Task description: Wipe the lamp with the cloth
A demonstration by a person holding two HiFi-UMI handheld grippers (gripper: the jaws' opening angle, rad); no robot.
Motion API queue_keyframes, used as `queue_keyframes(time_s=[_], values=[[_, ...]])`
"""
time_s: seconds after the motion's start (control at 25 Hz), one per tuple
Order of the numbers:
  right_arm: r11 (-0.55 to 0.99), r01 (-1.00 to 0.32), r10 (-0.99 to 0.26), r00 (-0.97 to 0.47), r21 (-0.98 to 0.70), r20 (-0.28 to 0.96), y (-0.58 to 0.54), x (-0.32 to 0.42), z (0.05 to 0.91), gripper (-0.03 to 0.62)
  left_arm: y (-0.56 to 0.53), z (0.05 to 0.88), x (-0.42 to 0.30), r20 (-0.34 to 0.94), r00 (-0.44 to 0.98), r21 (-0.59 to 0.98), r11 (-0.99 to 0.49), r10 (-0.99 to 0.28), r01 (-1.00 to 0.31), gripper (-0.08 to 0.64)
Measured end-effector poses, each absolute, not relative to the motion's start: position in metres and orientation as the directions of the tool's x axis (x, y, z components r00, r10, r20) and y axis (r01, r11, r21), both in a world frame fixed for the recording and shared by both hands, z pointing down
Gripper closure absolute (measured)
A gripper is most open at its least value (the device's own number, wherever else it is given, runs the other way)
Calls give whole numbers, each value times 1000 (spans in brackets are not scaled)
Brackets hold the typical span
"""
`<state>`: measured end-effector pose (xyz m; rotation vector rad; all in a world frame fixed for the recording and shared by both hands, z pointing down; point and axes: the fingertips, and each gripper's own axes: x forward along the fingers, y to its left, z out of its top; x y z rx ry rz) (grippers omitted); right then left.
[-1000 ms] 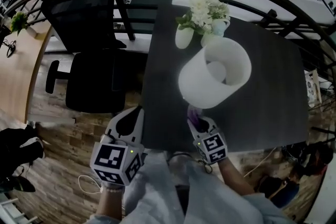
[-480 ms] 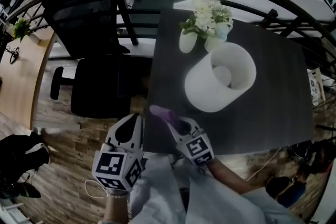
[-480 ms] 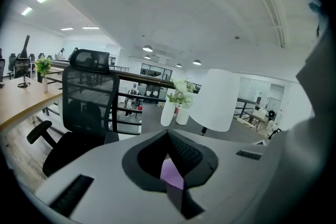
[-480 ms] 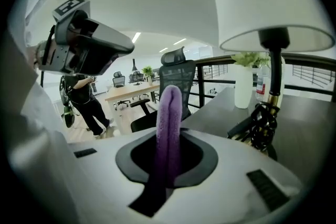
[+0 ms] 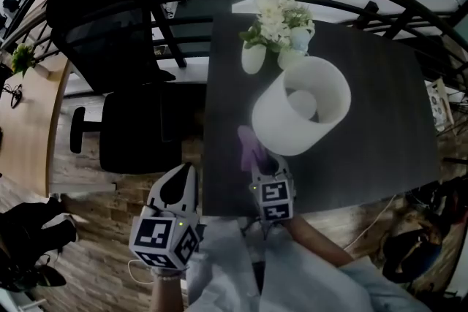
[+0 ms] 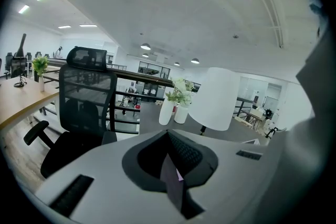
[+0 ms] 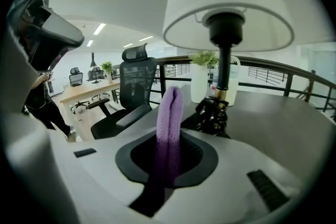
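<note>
Here, the lamp [image 5: 300, 113] stands about midway on the dark bench [image 5: 380, 128]. Its wide white shade is tilted in the head view, so the inside shows. Behind it, along the far edge toward the far-left corner, two white vases of flowers [image 5: 278, 29] stand close together.

The right gripper [image 5: 265, 166] is at the near edge of the bench, left of the middle, and points toward the lamp. Its jaws are clamped on a folded purple cloth [image 5: 251, 146]. The cloth sticks out past the jaw tips over the bench top. From above, its free end lies just beside the near-left rim of the shade. In the right gripper view the cloth rises as a narrow doubled strip. It stands to the left of the lamp's dark stem [image 7: 224, 68] and knobbly foot [image 7: 212, 115], below the shade and clear of all three.

The left gripper [image 5: 178, 183] is off the bench, just beyond its near-left corner and above the wooden floor [image 5: 88, 259]. Its jaws are drawn together. Only a thin purplish sliver shows at their seam, too small to identify. It faces toward the bench, and its own view has the lamp and vases ahead. A black office chair [image 5: 121, 113] stands on the floor beside the bench's left edge.
</note>
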<state>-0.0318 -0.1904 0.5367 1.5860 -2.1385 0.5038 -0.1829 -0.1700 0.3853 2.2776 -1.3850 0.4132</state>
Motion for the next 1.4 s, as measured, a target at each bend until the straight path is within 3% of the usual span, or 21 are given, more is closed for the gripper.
queue_keyframes(time_s=[0.96,1.4], values=[[98,-995,-847,-96,-24,522,-124,106,503,541,-165,378,-94,446,612,237,-573,-653,-785,549],[127,-989,-912,-147,-77,384,-105,123,408,541,-159,360,-56,417,643,194,-629,-642,-753,549]])
